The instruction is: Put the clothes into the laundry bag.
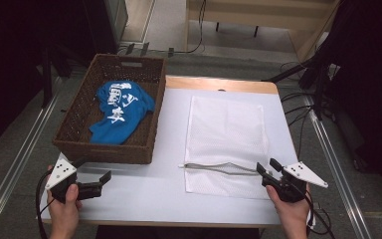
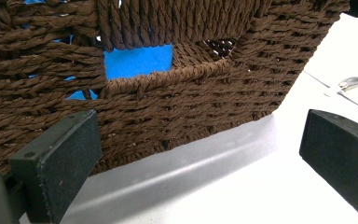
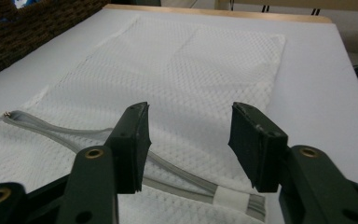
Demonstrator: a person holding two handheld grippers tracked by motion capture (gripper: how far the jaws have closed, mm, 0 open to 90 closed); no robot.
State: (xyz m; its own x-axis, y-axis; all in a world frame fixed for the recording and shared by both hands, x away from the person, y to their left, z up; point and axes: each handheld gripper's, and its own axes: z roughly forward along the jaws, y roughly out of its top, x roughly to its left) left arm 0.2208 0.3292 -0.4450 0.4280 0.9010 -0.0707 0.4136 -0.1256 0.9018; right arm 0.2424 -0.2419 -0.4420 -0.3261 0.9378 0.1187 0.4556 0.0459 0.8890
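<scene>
A white mesh laundry bag (image 1: pixel 226 129) lies flat on the white table, its grey zipper (image 1: pixel 219 168) parted near the front edge. A blue printed shirt (image 1: pixel 119 112) is heaped inside the brown wicker basket (image 1: pixel 104 152) at the left. My right gripper (image 1: pixel 267 166) hovers at the zipper's right end, open, with nothing between its jaws. The right gripper view has the right gripper (image 3: pixel 189 135) above the bag (image 3: pixel 191 65) and the zipper (image 3: pixel 56 133). My left gripper (image 1: pixel 93 169) stands wide open in front of the basket. In its own view the left gripper (image 2: pixel 200 158) faces the basket wall (image 2: pixel 168 107), blue cloth (image 2: pixel 137 60) showing through the handle hole.
The table (image 1: pixel 169 194) has a wooden far edge (image 1: pixel 219 82). Beyond it are floor cables and dark stands at the right. Metal rails run along both sides of the table.
</scene>
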